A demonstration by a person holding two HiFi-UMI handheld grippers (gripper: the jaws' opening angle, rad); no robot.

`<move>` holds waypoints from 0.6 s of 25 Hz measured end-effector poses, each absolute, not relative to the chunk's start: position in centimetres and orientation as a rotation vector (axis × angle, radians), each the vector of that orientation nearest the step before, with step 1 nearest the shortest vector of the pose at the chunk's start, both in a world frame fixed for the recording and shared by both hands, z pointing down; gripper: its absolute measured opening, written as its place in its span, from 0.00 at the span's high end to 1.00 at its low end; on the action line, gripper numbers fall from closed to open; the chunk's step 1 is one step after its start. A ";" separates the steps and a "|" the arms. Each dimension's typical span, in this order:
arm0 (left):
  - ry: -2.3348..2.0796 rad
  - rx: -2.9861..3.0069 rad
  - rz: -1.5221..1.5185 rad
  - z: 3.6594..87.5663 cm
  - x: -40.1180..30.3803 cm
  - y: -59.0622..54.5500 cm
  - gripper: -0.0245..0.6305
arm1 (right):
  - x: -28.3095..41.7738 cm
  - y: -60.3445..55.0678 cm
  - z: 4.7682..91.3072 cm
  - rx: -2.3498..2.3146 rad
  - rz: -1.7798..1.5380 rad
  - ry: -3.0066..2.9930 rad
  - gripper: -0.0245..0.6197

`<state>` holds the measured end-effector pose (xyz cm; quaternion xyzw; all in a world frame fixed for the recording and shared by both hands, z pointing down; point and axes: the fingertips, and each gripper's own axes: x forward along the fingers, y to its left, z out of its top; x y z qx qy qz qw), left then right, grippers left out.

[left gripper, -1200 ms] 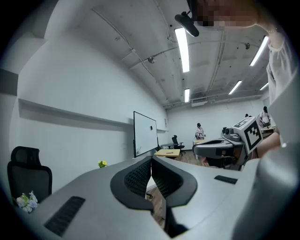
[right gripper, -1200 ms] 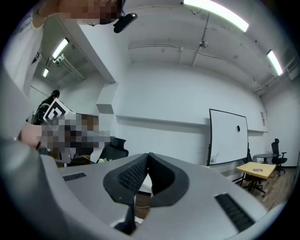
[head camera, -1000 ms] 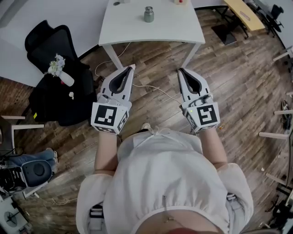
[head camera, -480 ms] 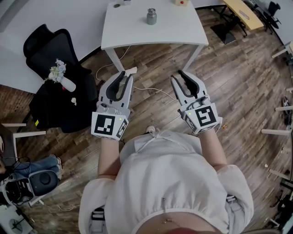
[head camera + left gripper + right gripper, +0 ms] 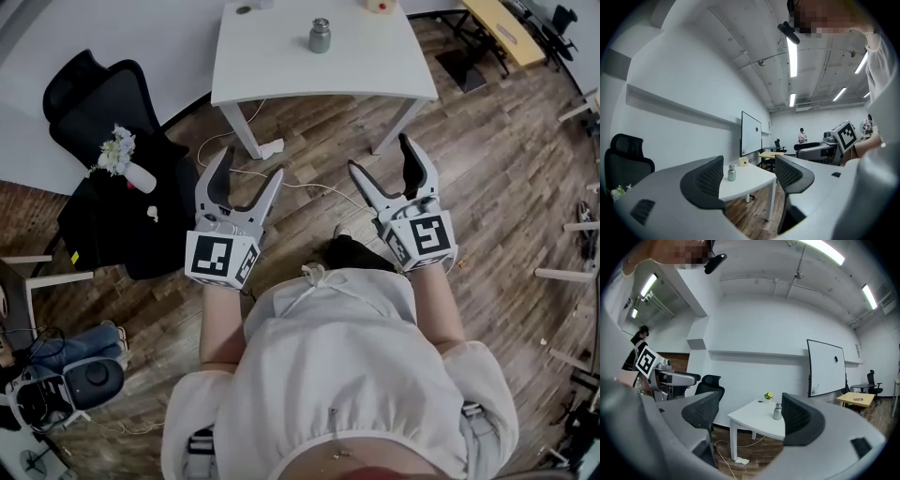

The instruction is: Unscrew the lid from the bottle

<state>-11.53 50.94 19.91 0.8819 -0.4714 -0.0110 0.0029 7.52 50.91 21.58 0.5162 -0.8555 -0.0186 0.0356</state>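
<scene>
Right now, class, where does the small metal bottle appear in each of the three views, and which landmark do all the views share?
Head view: bottle at the top centre, standing on the white table.
Left gripper view: bottle below centre, slightly left, far off.
Right gripper view: bottle below centre, slightly right.
Shared landmark: the white table under it.

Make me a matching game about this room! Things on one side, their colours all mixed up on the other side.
Things:
1. bottle
2. office chair
3. table
4. floor

Colours:
A. brown wood
B. black
C. white
D. silvery grey

Pairs: 1-D, 2-B, 3-C, 4-A
</scene>
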 end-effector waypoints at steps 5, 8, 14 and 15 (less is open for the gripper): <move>-1.498 2.762 0.010 21.0 -10.2 46.7 0.44 | 8.5 46.2 22.8 1.534 -0.039 -2.657 0.33; -1.525 2.755 0.046 21.3 -8.9 43.0 0.44 | 9.5 41.9 23.0 1.498 -0.037 -2.680 0.33; -1.590 2.706 0.075 21.1 -6.3 33.3 0.44 | 12.4 31.2 22.5 1.413 -0.006 -2.734 0.33; -1.603 2.697 0.070 20.9 -5.7 31.5 0.44 | 12.9 29.4 22.3 1.395 -0.004 -2.742 0.33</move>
